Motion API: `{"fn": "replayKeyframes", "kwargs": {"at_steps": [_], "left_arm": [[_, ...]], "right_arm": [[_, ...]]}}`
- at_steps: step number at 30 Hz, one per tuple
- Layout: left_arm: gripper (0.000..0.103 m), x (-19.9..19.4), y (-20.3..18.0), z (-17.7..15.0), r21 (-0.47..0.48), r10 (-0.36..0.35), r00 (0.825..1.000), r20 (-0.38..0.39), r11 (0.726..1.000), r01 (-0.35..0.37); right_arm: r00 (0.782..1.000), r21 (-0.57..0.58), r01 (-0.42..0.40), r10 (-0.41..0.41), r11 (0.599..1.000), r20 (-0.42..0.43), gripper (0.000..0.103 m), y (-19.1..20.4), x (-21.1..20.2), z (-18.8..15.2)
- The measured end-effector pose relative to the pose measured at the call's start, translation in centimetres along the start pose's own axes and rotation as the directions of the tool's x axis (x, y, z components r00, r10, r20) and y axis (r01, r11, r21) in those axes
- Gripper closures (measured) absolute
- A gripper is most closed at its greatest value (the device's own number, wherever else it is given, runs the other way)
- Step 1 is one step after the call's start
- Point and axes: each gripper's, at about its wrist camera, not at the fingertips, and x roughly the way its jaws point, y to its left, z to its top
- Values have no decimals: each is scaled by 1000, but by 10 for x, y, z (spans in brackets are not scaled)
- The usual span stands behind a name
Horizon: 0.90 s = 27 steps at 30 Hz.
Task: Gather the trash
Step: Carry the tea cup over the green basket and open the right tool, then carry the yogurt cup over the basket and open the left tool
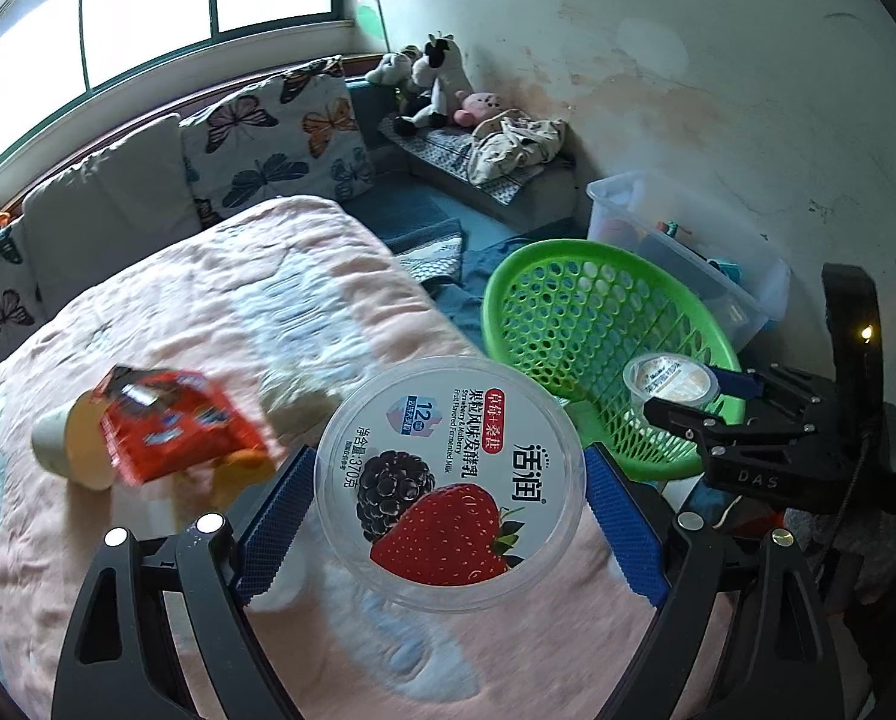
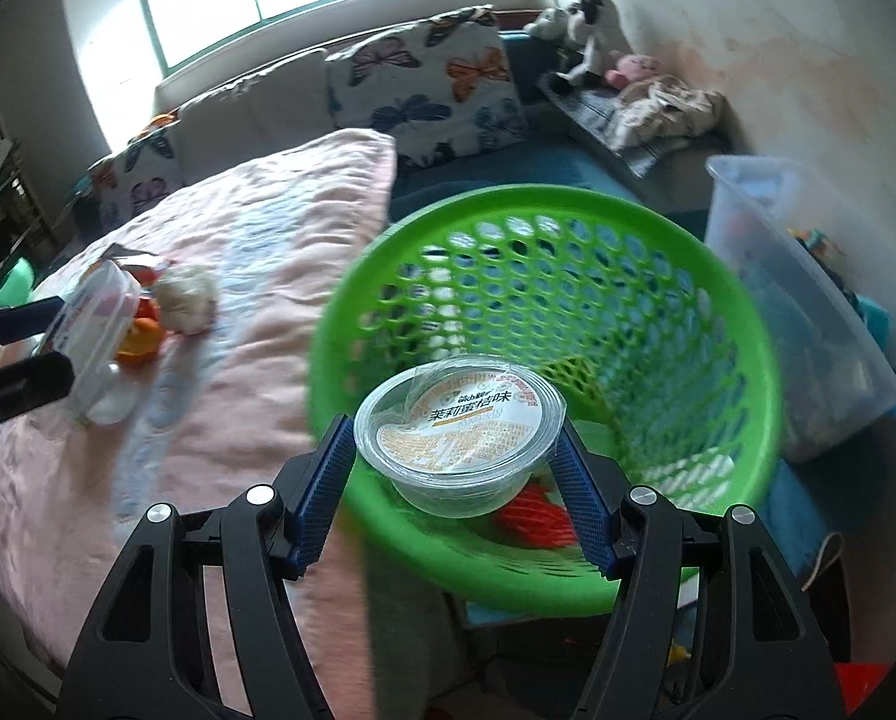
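My left gripper [image 1: 448, 498] is shut on a large clear yogurt tub [image 1: 448, 480] with a strawberry label, held above the pink blanket [image 1: 208, 312]. My right gripper [image 2: 454, 456] is shut on a small clear dessert cup [image 2: 457, 426] with a peeled lid, held over the near rim of the green basket [image 2: 568, 276]. The left wrist view shows the right gripper [image 1: 688, 393] and its cup [image 1: 670, 381] at the basket [image 1: 568, 300]. A red snack wrapper [image 1: 172, 426], a paper cup [image 1: 70, 444] and orange peel [image 1: 244, 462] lie on the blanket. An orange-red item [image 2: 532, 516] lies in the basket.
A crumpled pale wad [image 2: 187, 297] lies on the blanket beside the peel [image 2: 139, 339]. A clear storage bin [image 2: 808, 312] stands right of the basket. Butterfly cushions [image 1: 274, 138] and plush toys [image 1: 436, 84] line the back under the window.
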Motion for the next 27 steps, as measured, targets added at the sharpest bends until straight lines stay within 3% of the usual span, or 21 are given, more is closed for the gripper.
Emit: {"fn": "replayKeyframes", "kwargs": {"at_steps": [8, 14, 27], "left_arm": [[17, 18, -20, 17, 24, -15, 1000, -18, 1000, 15], [18, 31, -28, 23, 17, -38, 999, -38, 999, 39], [17, 64, -63, 41, 43, -72, 995, -74, 996, 75]], "right_arm": [[1000, 47, 14, -12, 999, -28, 36, -25, 9, -7], [1000, 66, 11, -10, 998, -20, 29, -33, 7, -7], [999, 86, 26, -28, 996, 25, 29, -53, -25, -19]]}}
